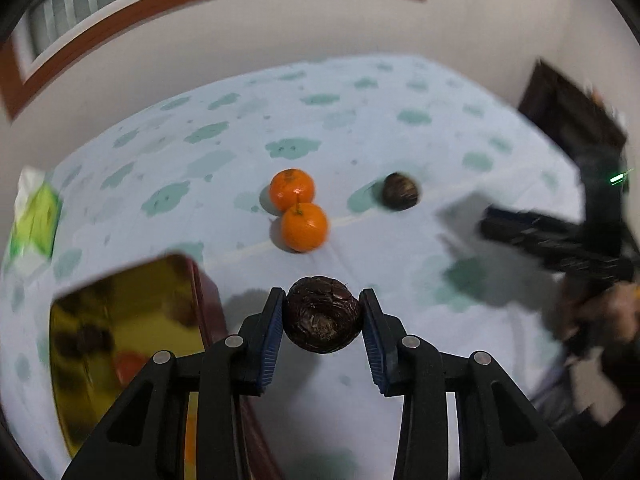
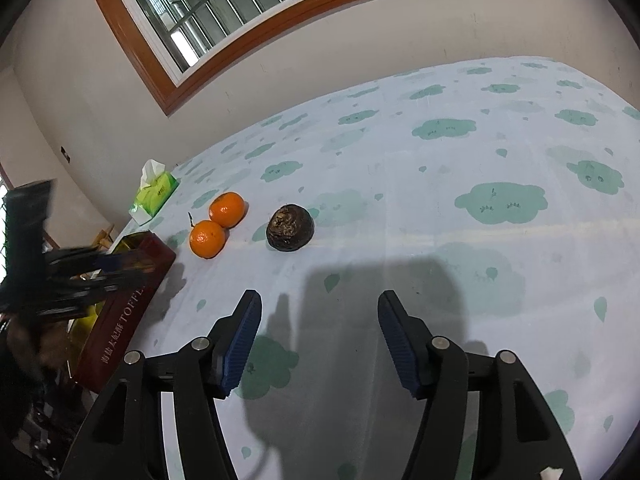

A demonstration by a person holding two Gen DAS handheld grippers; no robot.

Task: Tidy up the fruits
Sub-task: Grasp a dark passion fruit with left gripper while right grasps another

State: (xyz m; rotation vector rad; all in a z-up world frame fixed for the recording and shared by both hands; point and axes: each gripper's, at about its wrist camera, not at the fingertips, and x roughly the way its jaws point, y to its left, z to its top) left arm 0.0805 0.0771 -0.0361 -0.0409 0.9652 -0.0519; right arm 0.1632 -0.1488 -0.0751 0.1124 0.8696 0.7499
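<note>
Left gripper (image 1: 322, 322): blue-padded fingers (image 1: 269, 336) clamped on a dark brown wrinkled fruit (image 1: 322, 314), one pad on each flank; the fruit sits between the tips, above the cloth.

Right gripper (image 2: 320, 336): fingers (image 2: 242, 344) apart, nothing between them; only the cloth and the gripper's own shadow lie beneath.

Worktop (image 2: 460, 240): covered with a pale cloth printed with green clouds, running back to a cream wall.

Oranges, two: near orange (image 2: 207, 238) and far orange (image 2: 226, 209), touching each other, left of centre on the cloth. The near one carries a short stem.

Second dark fruit (image 2: 290, 227): resting on the cloth just right of the oranges, apart from them.

Tin box (image 2: 120, 320): dark red wall with pale lettering, shiny gold inside, at the left near edge of the worktop. From the left wrist view an orange shape shows in the gold interior; whether it is a fruit or a reflection cannot be told.

Tissue pack (image 2: 154, 194): green, white tissue standing out of the top, far left by the wall.

Window (image 2: 224, 8): barred, brown wooden frame, set in the far wall.

The left gripper appears blurred over the tin box in the right wrist view.
</note>
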